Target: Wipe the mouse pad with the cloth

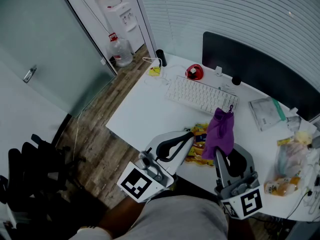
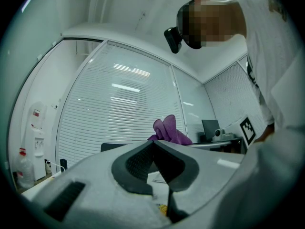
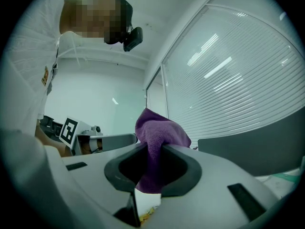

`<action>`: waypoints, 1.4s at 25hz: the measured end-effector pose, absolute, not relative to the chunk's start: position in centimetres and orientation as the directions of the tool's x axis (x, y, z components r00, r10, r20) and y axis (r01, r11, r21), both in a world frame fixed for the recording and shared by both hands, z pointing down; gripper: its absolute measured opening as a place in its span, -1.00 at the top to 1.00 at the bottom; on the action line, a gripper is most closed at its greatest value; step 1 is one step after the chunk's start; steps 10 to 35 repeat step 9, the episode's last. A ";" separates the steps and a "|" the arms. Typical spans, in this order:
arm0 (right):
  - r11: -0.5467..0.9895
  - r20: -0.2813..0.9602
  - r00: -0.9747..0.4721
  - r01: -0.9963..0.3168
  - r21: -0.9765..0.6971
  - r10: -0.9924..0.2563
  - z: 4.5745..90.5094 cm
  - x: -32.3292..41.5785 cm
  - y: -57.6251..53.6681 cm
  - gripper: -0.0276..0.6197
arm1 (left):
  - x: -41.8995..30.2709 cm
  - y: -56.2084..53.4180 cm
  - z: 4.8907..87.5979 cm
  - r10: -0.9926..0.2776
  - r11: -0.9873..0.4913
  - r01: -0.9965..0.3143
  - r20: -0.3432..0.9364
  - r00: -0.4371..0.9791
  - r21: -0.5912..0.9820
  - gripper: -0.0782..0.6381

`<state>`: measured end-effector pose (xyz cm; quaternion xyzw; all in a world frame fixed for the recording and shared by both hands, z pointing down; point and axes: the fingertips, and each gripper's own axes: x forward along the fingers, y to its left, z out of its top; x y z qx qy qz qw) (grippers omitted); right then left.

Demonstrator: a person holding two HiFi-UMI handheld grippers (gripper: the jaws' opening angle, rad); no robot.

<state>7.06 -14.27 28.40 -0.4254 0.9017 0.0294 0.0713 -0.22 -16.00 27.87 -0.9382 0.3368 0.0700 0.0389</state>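
A purple cloth [image 1: 221,132] hangs bunched up above the desk's front edge, with my right gripper [image 1: 219,153] shut on its lower end. In the right gripper view the cloth [image 3: 157,135] rises out from between the closed jaws of the right gripper [image 3: 153,149]. The mouse pad [image 1: 197,158] is yellow with a printed pattern and lies on the white desk [image 1: 145,109], partly hidden under both grippers. My left gripper [image 1: 190,136] is shut with nothing in it, just left of the cloth. In the left gripper view the left gripper [image 2: 153,142] points toward the cloth [image 2: 167,130].
A white keyboard [image 1: 202,95] lies behind the pad, with a dark monitor [image 1: 260,69] and a red object [image 1: 194,72] further back. Plastic bags [image 1: 290,164] and a packet [image 1: 267,113] crowd the right end. Black chairs [image 1: 30,174] stand on the floor at left.
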 end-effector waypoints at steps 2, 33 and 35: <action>0.635 -0.153 -0.626 -0.773 -0.010 -0.764 28.5 7.2 -14.3 0.70 | -0.2 -16.1 27.8 -0.626 -0.770 -0.637 -0.158 0.763 -0.027 0.74; 0.630 -0.151 -0.621 -0.777 -0.017 -0.770 28.5 7.5 -14.4 0.70 | -0.1 -16.2 27.8 -0.629 -0.769 -0.639 -0.155 0.762 -0.025 0.74; 0.630 -0.151 -0.621 -0.777 -0.017 -0.770 28.5 7.5 -14.4 0.70 | -0.1 -16.2 27.8 -0.629 -0.769 -0.639 -0.155 0.762 -0.025 0.74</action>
